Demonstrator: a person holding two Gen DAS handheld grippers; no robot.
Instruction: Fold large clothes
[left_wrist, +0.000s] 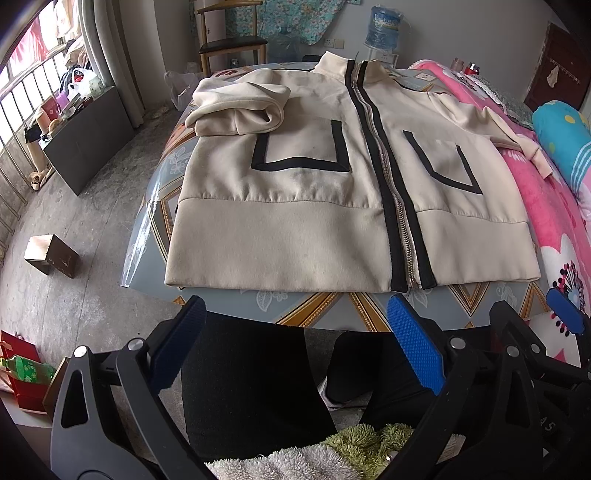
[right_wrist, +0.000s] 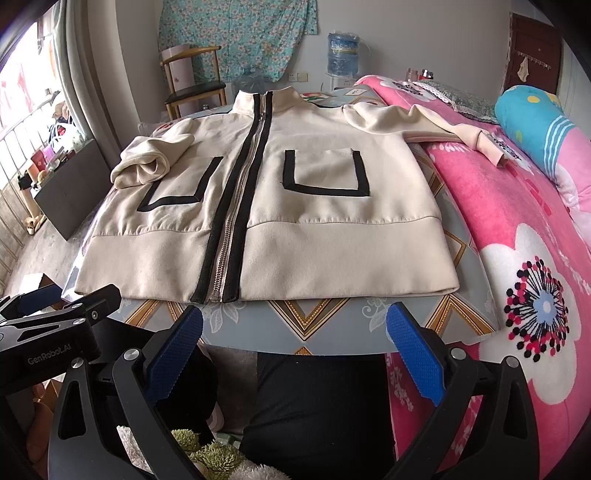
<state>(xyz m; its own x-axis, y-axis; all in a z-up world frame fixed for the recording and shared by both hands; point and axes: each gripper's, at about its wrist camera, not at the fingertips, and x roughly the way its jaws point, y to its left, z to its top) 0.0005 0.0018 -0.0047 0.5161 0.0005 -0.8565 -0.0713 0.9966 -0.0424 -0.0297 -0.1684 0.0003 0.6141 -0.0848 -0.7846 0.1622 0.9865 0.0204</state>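
Note:
A cream zip-up jacket with black zipper bands and black U-shaped pocket trim lies face up on a patterned table, collar at the far end. Its left sleeve is bunched over the chest; in the right wrist view the same jacket has its other sleeve stretched out onto the pink blanket. My left gripper hangs open short of the hem, holding nothing. My right gripper is also open and empty, just before the table's near edge. A person's dark trousers fill the space below both.
A pink flowered blanket covers a bed along the table's right side, with a blue pillow on it. A wooden chair and a water jug stand behind the table. A dark cabinet and small box sit on the floor left.

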